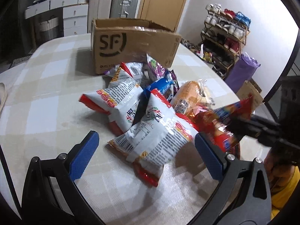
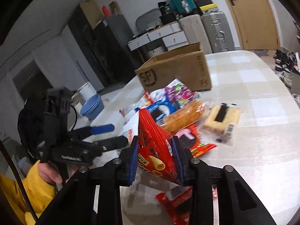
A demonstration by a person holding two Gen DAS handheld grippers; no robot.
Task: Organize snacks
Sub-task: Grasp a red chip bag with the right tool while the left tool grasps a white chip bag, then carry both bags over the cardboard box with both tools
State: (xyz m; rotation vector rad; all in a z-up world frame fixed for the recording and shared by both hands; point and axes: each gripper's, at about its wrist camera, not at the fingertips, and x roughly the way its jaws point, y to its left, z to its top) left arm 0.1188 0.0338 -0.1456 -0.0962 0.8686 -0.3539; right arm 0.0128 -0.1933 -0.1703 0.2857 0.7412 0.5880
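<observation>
The right gripper [image 2: 155,155] is pinching a red snack bag [image 2: 155,146] between its blue pads, the bag's crimped top edge standing up above the fingers and its lower corner hanging below them; the bag is lifted clear of the worktop [image 2: 253,140], and in the left wrist view it shows as a blurred red bag at the right, over the edge of the pile. The left gripper [image 1: 146,150] is spread wide, its two blue pads [image 1: 84,155] on either side of a white-and-red noodle packet [image 1: 155,140] without touching it — the packet lies flat on the checked cloth, leaning on a second packet of the same kind [image 1: 114,105] just behind it.

The rest of the snacks sit heaped in the middle of the worktop: a blue biscuit pack [image 1: 161,86], a purple sweet bag [image 1: 157,69], an orange-wrapped loaf [image 1: 189,97]; a pale cake in clear wrap [image 2: 221,120] lies a little apart on the right side; another red packet [image 2: 174,204] lies flat below the right gripper. Behind the heap stands an open cardboard box [image 1: 131,46] marked SF, touching the farthest bags. A hand in a yellow sleeve [image 2: 50,174] holds the left gripper's handle — blue bowls [image 2: 92,106] sit stacked at the worktop's far left edge.
</observation>
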